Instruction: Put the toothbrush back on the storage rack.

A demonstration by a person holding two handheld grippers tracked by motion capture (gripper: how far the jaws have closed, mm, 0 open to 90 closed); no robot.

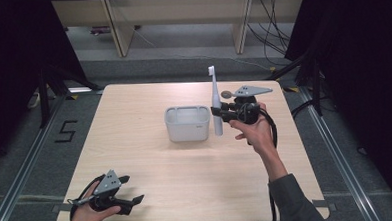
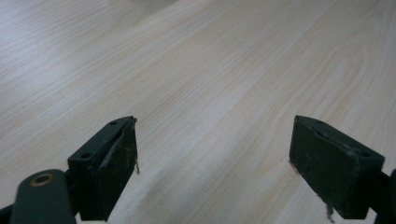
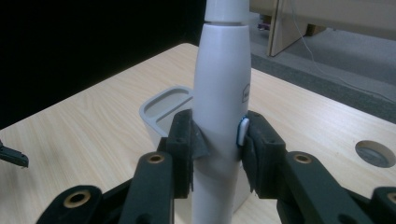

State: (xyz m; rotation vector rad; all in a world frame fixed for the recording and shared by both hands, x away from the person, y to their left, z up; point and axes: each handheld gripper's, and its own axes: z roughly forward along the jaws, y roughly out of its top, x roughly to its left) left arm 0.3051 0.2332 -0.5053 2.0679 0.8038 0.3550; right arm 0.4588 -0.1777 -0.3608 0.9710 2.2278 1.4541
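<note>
Overhead, brush head (image 1: 211,70); right hand-held gripper (image 3: 219,140) view, button (image 3: 242,131)

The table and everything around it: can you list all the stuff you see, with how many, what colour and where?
toothbrush: one, white, upright, held just right of the tub, brush head on top
tub: one, grey, rounded corners, near the middle of the table
table: one, light wood, with a round cable hole near its far right edge
floor mark: one, black, shaped like a 5, left of the table
wooden furniture legs: pale, on the floor beyond the table
cables: several, black, on the floor at the far right
left claw: one, black, open, nothing in it, near corner of the table
right claw: one, black, shut on the toothbrush
hands: two, one holding each claw
</note>
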